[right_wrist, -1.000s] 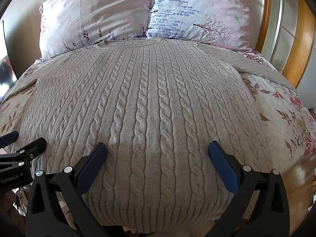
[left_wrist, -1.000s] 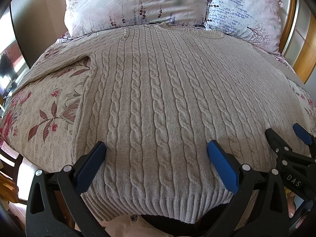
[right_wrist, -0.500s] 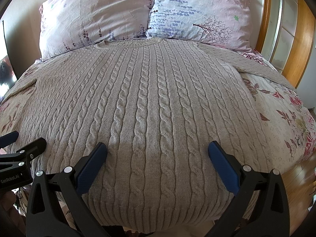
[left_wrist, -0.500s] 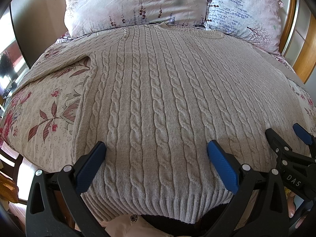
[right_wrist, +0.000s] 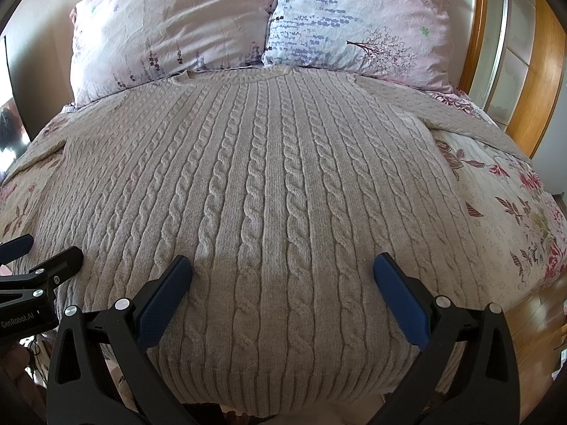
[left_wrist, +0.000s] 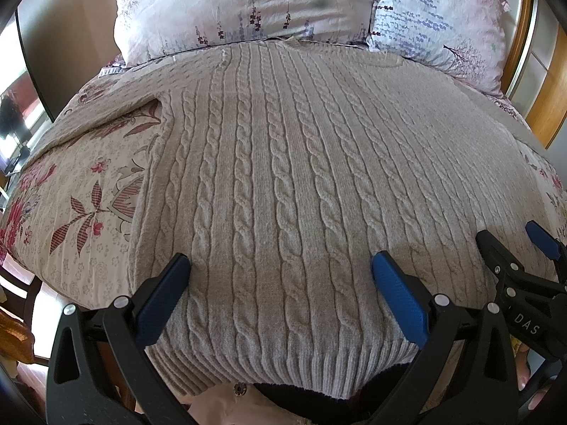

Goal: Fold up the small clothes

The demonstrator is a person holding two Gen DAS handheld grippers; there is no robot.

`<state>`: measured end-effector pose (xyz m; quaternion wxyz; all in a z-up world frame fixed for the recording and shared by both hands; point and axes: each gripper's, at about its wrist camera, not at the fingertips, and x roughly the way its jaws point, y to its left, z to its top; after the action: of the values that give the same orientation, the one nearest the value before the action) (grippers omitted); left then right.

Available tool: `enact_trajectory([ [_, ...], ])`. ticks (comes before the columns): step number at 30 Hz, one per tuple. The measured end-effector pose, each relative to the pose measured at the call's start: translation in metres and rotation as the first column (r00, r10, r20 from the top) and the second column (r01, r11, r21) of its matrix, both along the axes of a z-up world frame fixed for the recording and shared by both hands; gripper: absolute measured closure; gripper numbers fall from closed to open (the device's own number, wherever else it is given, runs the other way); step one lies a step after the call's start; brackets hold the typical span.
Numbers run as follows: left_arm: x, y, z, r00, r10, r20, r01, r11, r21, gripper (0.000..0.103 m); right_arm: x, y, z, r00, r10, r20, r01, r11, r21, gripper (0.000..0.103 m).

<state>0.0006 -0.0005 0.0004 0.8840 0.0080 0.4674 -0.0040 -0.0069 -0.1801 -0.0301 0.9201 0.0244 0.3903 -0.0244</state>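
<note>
A bed with a floral cover fills both views, and its near edge is cut off under the gripper frames. Spread flat over most of it lies a grey cable-knit sweater, neck toward two pillows at the head. The ribbed hem hangs over the near edge; something dark and a pale bit of cloth show beneath it, too hidden to name. The left wrist view shows the sweater's left sleeve lying out over the cover, its end lost in the distortion. Only the right wrist view shows the right sleeve running toward a wooden headboard. The left hand-held gripper hovers over the lower sweater with its blue fingers spread wide apart, holding nothing. The right hand-held gripper is likewise spread wide above the knit beside it. Each gripper appears at the edge of the other's view, partly cut off.
</note>
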Motion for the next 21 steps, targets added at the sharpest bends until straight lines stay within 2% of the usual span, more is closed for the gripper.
enact_trajectory([
  [7,0.006,0.000,0.001,1.000,-0.008,-0.020,0.008,1.000,0.003,0.002,0.002,0.001,0.001,0.999,0.030,-0.014,-0.030,0.999,-0.017,0.001],
  [12,0.009,0.000,0.001,0.999,-0.030,-0.024,0.030,1.000,0.006,0.002,0.009,-0.001,0.002,0.992,0.127,-0.016,-0.127,0.991,-0.034,0.001],
  [17,0.016,0.002,0.002,0.998,-0.052,-0.019,0.052,0.999,-0.002,0.002,0.017,-0.020,0.002,0.986,0.165,0.009,-0.165,0.985,0.047,0.001],
  [21,0.024,0.005,0.006,0.997,-0.070,0.033,0.071,0.997,-0.025,0.002,0.031,-0.058,0.017,0.995,0.092,0.039,-0.097,0.984,0.150,0.001],
])
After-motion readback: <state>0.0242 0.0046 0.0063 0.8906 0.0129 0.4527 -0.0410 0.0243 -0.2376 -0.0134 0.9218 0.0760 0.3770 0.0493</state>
